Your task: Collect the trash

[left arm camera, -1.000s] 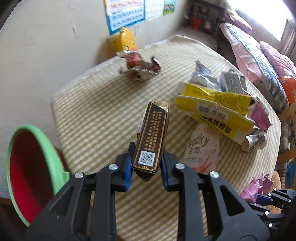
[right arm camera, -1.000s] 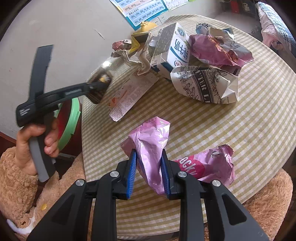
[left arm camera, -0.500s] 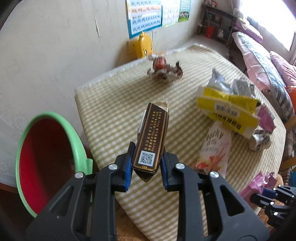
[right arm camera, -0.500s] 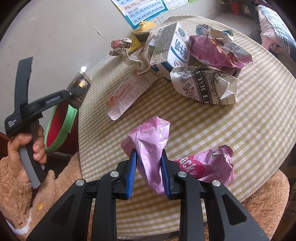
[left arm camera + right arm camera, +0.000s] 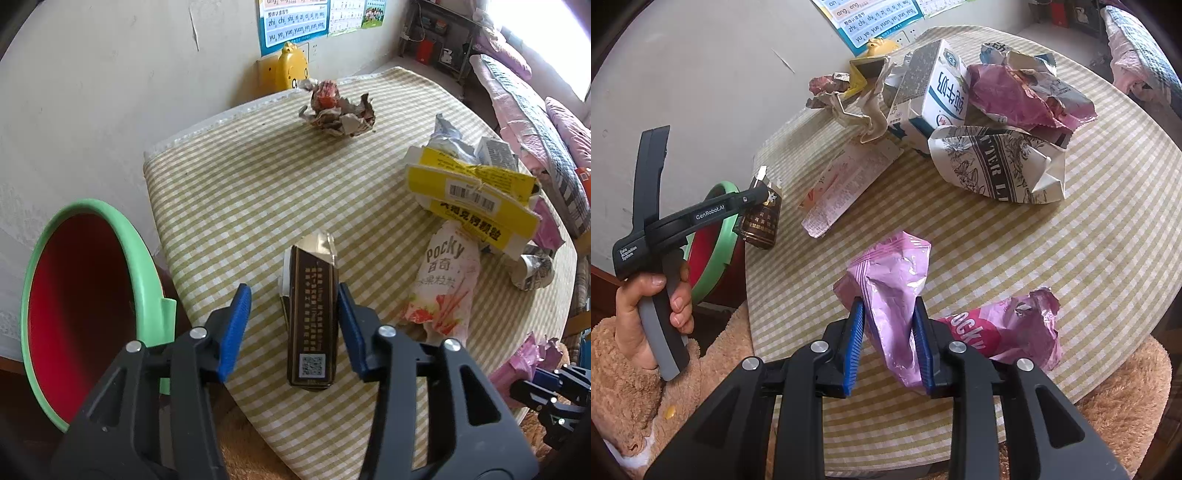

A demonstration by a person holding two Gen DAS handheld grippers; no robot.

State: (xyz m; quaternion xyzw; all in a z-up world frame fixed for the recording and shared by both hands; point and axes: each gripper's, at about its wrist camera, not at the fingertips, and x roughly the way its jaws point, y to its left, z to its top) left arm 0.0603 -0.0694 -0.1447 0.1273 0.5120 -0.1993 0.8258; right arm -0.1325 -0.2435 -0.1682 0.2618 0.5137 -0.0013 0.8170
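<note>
Trash is what we are picking up, and our left claw [image 5: 293, 325] has just been opening around the brown box [image 5: 312, 325]. Half a second ago its blue pads pinched the box tight; now they stand apart on both sides, and the box sits loose between them, with a gap at the left pad. In the right wrist view the box hangs by the green rim of the red bin [image 5: 92, 295], more beside the rim than over the hole. We think it is being dropped, and it may miss the bin or hit the rim. We cannot tell where it will land. Our right claw [image 5: 888, 343] has not moved and is clamped on the pink wrapper [image 5: 890, 284], lifted just above the table [image 5: 236, 206]. That wrapper looks like the next thing for the bin. Farther out on the table, more trash waits: the Pocky bag [image 5: 443, 280], the torn yellow box [image 5: 476, 199] and the crumpled ball of paper [image 5: 338, 110] by the wall. So the job is far from done.
</note>
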